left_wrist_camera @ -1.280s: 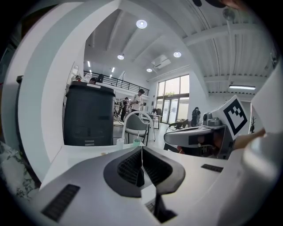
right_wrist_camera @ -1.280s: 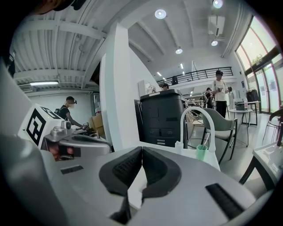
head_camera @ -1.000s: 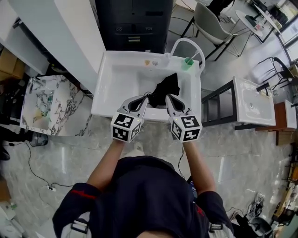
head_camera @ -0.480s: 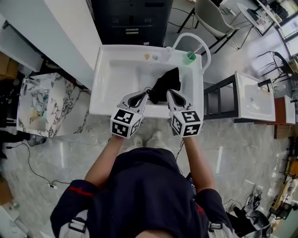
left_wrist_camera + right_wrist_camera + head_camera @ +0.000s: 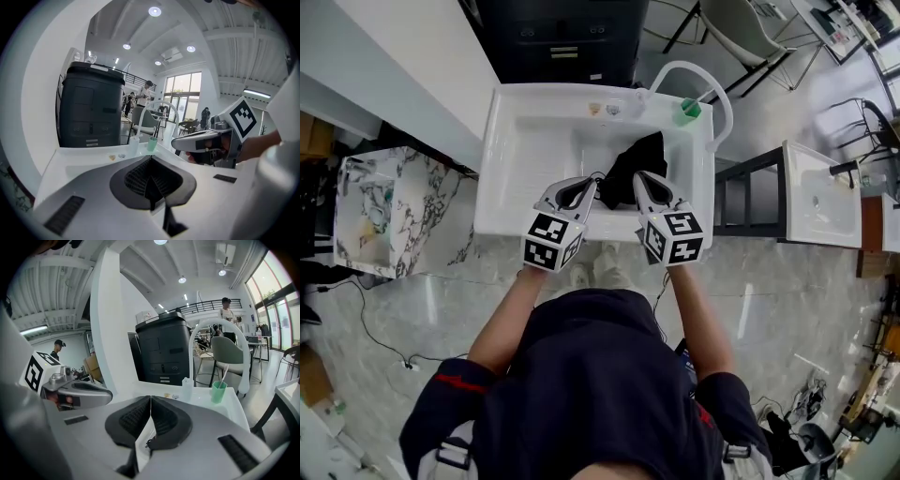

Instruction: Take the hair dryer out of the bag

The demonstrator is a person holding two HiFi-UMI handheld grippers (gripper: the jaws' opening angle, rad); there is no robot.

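A black cloth bag (image 5: 635,161) lies crumpled in the white basin (image 5: 534,141), right of its middle. No hair dryer shows in any view. My left gripper (image 5: 586,186) hovers at the basin's front rim, just left of the bag, shut with nothing in it. Just off the bag's near edge, my right gripper (image 5: 639,178) is also shut and empty. The left gripper view shows its dark pads pressed together (image 5: 151,160), with the right gripper (image 5: 206,140) alongside. In the right gripper view the pads meet (image 5: 150,400).
A white arched tap (image 5: 698,77), a green cup (image 5: 687,110) and a small bottle (image 5: 187,389) stand at the basin's far right corner. A black cabinet (image 5: 567,37) stands behind. A marble slab (image 5: 394,211) is at the left, a second basin (image 5: 816,197) at the right.
Both grippers have sunk a little and moved forward toward the basin's front rim and the bag. Their jaws have stayed shut.
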